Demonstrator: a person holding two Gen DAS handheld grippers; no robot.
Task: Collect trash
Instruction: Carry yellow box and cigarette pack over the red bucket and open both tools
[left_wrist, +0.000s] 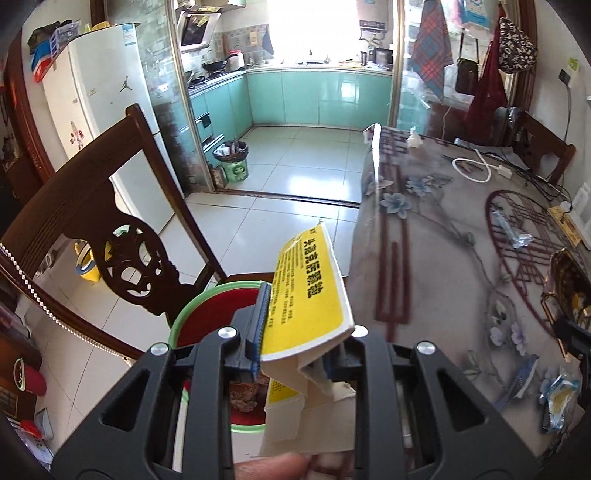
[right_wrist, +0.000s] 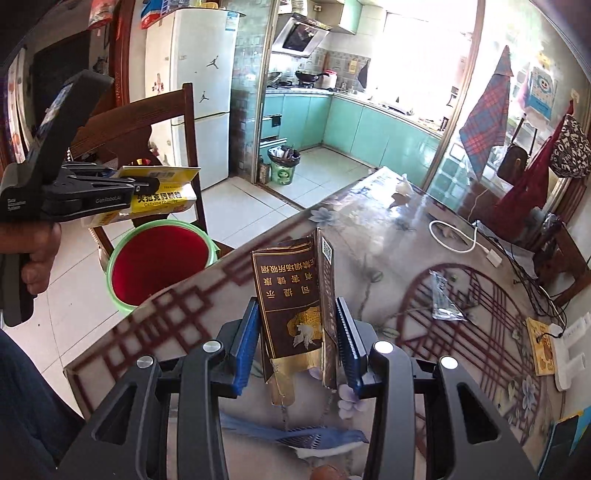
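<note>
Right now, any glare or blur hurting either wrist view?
Left wrist: kitchen window blown out, table motion-smeared, yellow box in the left tool sharp. Right wrist: window overexposed, glare on the tabletop, brown pack readable.

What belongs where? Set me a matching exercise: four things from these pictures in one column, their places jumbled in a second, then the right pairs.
Things:
1. yellow medicine box
2. brown cigarette pack
3. green bucket
4. white cable

Places:
A. on the floor beside the table
B. clamped in the left hand-held gripper
C. lying on the table
D. clamped in the right hand-held gripper

Pairs: 1-B, 2-D, 3-A, 4-C
</note>
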